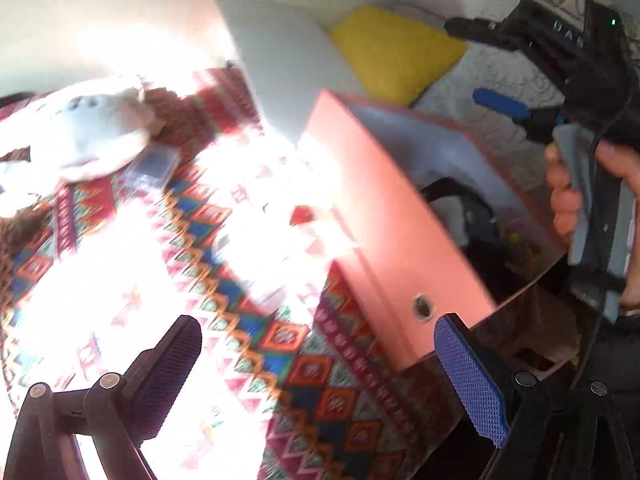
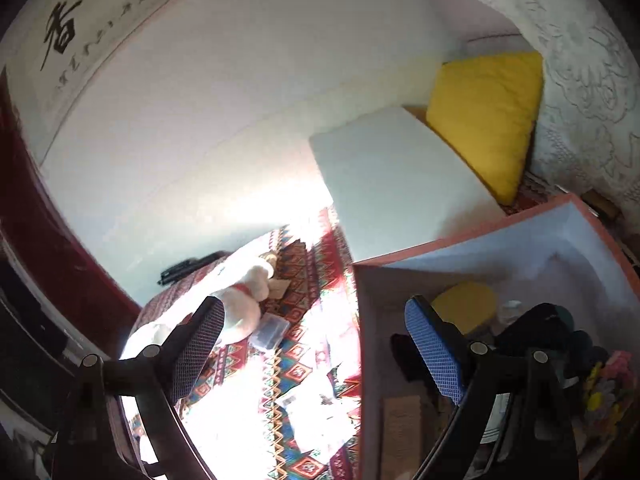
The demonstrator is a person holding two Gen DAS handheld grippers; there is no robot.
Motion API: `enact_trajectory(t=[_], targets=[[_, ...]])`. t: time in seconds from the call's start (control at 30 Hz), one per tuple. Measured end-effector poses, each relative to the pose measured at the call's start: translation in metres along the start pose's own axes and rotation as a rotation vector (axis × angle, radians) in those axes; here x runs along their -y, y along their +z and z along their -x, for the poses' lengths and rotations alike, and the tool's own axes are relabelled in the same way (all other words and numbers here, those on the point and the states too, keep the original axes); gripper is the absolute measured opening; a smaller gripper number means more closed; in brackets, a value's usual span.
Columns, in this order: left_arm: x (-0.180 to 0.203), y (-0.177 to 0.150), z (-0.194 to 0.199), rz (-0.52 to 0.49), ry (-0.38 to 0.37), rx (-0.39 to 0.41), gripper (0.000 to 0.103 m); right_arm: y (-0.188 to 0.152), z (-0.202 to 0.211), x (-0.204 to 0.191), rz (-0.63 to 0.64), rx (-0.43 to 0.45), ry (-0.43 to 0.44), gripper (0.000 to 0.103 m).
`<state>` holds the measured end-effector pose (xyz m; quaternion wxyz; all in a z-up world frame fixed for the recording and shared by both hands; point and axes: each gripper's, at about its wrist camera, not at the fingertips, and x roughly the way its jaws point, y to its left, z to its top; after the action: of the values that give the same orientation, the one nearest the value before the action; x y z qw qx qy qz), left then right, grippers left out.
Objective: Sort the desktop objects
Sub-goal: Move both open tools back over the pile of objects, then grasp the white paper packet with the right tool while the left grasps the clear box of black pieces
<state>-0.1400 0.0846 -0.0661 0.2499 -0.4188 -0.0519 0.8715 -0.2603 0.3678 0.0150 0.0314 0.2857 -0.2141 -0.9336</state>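
A pink storage box [image 1: 392, 216] stands open on the patterned cloth [image 1: 304, 364]. My left gripper [image 1: 320, 372] hovers open and empty just in front of its near corner. My right gripper [image 1: 480, 66], held by a hand [image 1: 566, 196], is above the box's far side, fingers apart. In the right wrist view the right gripper [image 2: 316, 348] is open over the rim of the box [image 2: 460, 244], which holds a yellow round item [image 2: 464, 304], black objects [image 2: 548, 324] and a cardboard piece [image 2: 402, 420]. A white plush toy [image 2: 244, 300] and a clear plastic case [image 2: 272, 332] lie on the cloth.
Sun glare washes out the cloth's middle, where white packets [image 2: 316, 412] and a small red thing [image 1: 302, 214] lie. A white cushion [image 2: 396, 184] and a yellow cushion [image 2: 488, 116] sit behind the box. The plush toy [image 1: 92, 128] and case [image 1: 154, 164] are far left.
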Motion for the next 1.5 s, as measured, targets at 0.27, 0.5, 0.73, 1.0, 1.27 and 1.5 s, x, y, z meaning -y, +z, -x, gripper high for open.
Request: enact_trajectory(t=[0.27,0.5,0.73,1.0,1.27,1.5], targets=[[-0.101,-0.048,0.01,0.148,0.113,-0.023,0.097,-0.047,-0.109,-0.073,0.083,-0.198,0.039,0.094],[-0.123,-0.053,0.006,0.168,0.14,-0.046,0.097,-0.102,-0.197,-0.081,0.263,-0.542,-0.221,0.094],[-0.124,-0.05,-0.009,0.171,0.142,-0.066,0.097,-0.147,-0.215,-0.043,0.449,-0.697,-0.323,0.097],[-0.125,-0.039,-0.021,0.224,0.167,-0.018,0.097,-0.105,-0.184,-0.024,0.275,-0.507,-0.071,0.041],[-0.098,0.023,-0.077,0.116,0.228,0.067,0.097,-0.023,-0.099,-0.023,0.137,-0.224,0.12,0.041],[-0.102,0.092,-0.181,0.023,0.287,-0.066,0.097,0.005,-0.083,0.02,0.027,-0.179,0.137,0.043]])
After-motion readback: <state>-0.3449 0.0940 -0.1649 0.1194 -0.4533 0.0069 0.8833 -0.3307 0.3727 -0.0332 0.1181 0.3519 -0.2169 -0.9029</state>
